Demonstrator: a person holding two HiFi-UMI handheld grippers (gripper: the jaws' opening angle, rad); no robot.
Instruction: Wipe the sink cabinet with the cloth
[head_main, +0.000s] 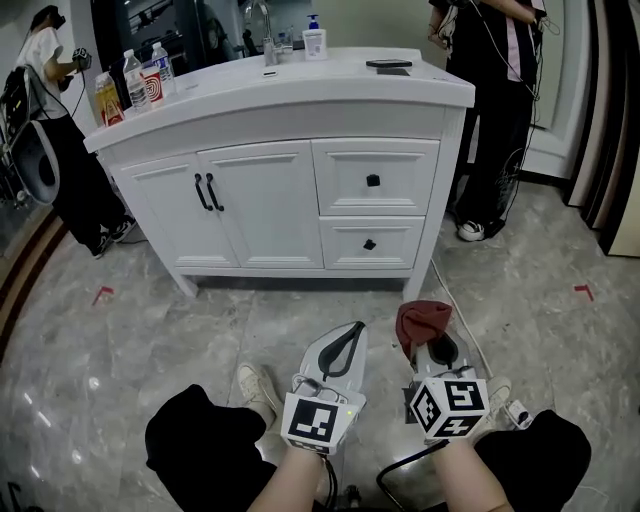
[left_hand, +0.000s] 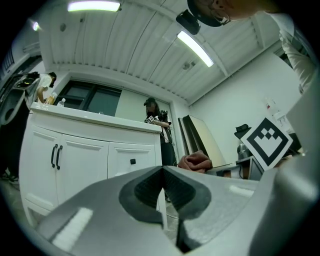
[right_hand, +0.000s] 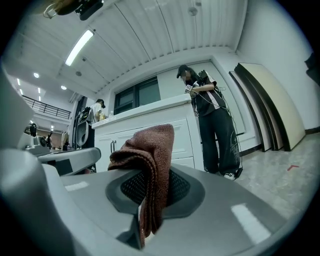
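Rust-brown cloth (right_hand: 147, 165): clamped in the right tongs (head_main: 428, 340), low in the head view, just right of centre; well apart from the cabinet, nothing wiped yet by the look of it.
Look of the cloth: looped, towel-like weave; folded double, with a thick hump above the jaws and a thinner tail hanging down between them.
Left tongs (left_hand: 162, 172): shut pad against pad, nothing between; just beside the right pair, at lower centre.
Sink cabinet (head_main: 290, 190): white, upper middle of the frame; two doors with dark handles (head_main: 208, 192) at left, two drawers with dark knobs (head_main: 372, 181) at right.
Worktop (head_main: 300, 85): white; bottles (head_main: 145, 75) at its left end, tap (head_main: 265, 30) and soap pump (head_main: 314, 40) at the back.
Step in hand: probably the approach, carrying the cloth across the grey marbled floor (head_main: 200, 330) to the cabinet front.
Doing it well: lead with the hump, not the hard jaw tips; press the fold flat to a panel; stroke along the panel, going round handles and knobs rather than over them; grip firmly, with little cloth inside the jaws and drag likely to pull it free.
Bystanders: one person (head_main: 55, 120) at upper left, another (head_main: 495, 100) at upper right, close beside the cabinet; wide berth advised.
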